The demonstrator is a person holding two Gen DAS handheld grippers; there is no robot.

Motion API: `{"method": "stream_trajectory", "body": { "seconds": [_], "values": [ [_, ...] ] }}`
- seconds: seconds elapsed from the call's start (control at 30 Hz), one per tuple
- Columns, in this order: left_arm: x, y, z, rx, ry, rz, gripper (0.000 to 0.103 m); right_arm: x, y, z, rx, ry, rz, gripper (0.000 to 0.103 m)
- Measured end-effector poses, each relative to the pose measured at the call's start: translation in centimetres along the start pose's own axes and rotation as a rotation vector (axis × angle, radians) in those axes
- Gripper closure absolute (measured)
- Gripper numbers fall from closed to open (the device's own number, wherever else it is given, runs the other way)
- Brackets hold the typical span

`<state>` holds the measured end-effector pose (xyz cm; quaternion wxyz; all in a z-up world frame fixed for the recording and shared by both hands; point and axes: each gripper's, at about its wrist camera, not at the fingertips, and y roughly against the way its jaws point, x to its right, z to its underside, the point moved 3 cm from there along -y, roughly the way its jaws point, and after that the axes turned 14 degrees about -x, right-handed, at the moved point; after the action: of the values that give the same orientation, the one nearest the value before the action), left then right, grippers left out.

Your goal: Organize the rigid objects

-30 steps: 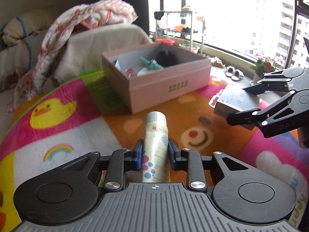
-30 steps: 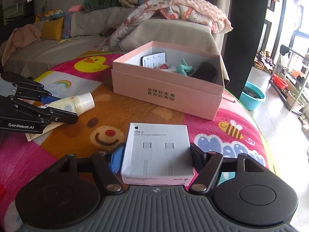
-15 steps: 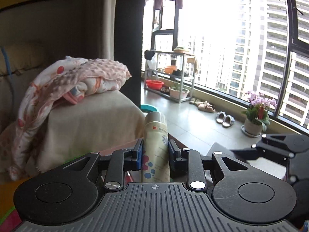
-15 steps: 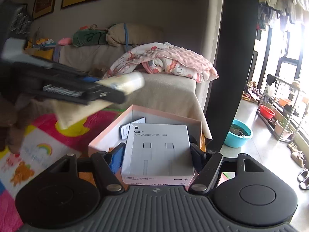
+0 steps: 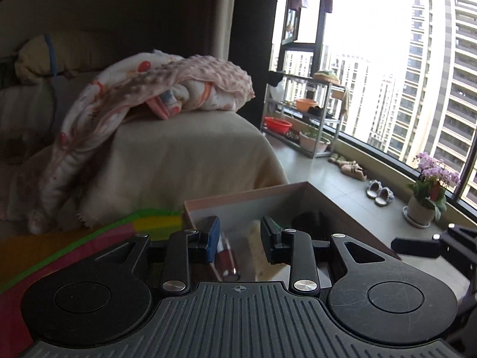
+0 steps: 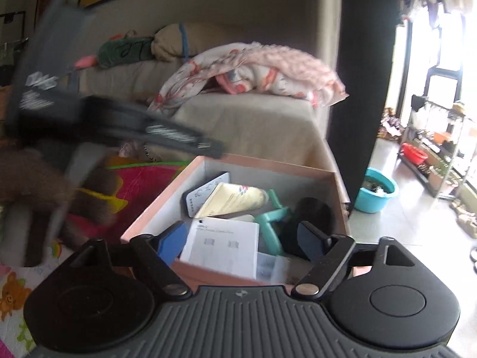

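- Left wrist view: the left gripper sits low in the centre of the frame, above the near corner of the pink box. Its jaws stand apart and have just been opening; no pad presses on anything.
- A pale, blurred shape, seemingly the cream bottle, shows below and between the pads inside the box, with a dark red item to its left.
- At the right edge, the tip of the right gripper reaches in from the side.
- Right wrist view: the right gripper hangs over the pink box, jaws wide and just opened further.
- The white cable box lies tilted in the box's near part, between the pads, and neither pad touches it.
- Behind it in the box lie the cream bottle, a teal item, a dark round item and a flat card.
- The left gripper is a blur in the upper left, its tip over the box's far left rim.
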<state>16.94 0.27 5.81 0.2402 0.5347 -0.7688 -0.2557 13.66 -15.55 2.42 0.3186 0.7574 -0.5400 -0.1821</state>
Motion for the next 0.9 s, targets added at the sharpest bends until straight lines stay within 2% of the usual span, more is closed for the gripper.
{"method": "stream_trajectory", "body": {
  "seconds": [0.07,0.17,0.3,0.43,0.5,0.53,0.57,0.67,0.8,0.9],
  "values": [
    [0.4,2.9,2.7,-0.002,-0.001,-0.015,0.07,0.0,1.9,1.5,0.021,-0.02,0.043,0.012],
    [1.6,5.7,6.7,-0.057,-0.002,-0.033,0.07,-0.1,3.7,3.8,-0.01,-0.042,0.074,0.007],
    [3.0,6.5,12.2,-0.139,0.046,-0.099,0.07,-0.6,4.0,7.1,-0.103,-0.108,0.084,0.007],
    [4.2,6.9,15.9,-0.182,0.054,-0.187,0.069,-1.2,2.8,9.7,-0.212,-0.16,0.069,0.007],
    [4.4,6.6,16.5,-0.196,0.068,-0.206,0.069,-1.4,2.2,10.8,-0.255,-0.17,0.095,0.005],
    [4.6,6.4,16.8,-0.206,0.074,-0.205,0.069,-1.4,1.8,11.2,-0.272,-0.175,0.111,0.0],
    [4.8,6.3,16.8,-0.19,0.07,-0.213,0.069,-1.2,1.8,11.5,-0.261,-0.192,0.127,0.0],
    [5.2,6.0,16.9,-0.172,0.084,-0.2,0.069,-0.6,1.7,11.6,-0.275,-0.229,0.094,0.0],
    [5.4,5.3,16.5,-0.163,0.102,-0.174,0.067,-0.5,2.0,12.1,-0.225,-0.198,0.068,0.0],
    [5.6,5.0,16.4,-0.154,0.136,-0.184,0.066,-0.7,2.2,12.2,-0.211,-0.196,0.079,0.0]
  ]
}}
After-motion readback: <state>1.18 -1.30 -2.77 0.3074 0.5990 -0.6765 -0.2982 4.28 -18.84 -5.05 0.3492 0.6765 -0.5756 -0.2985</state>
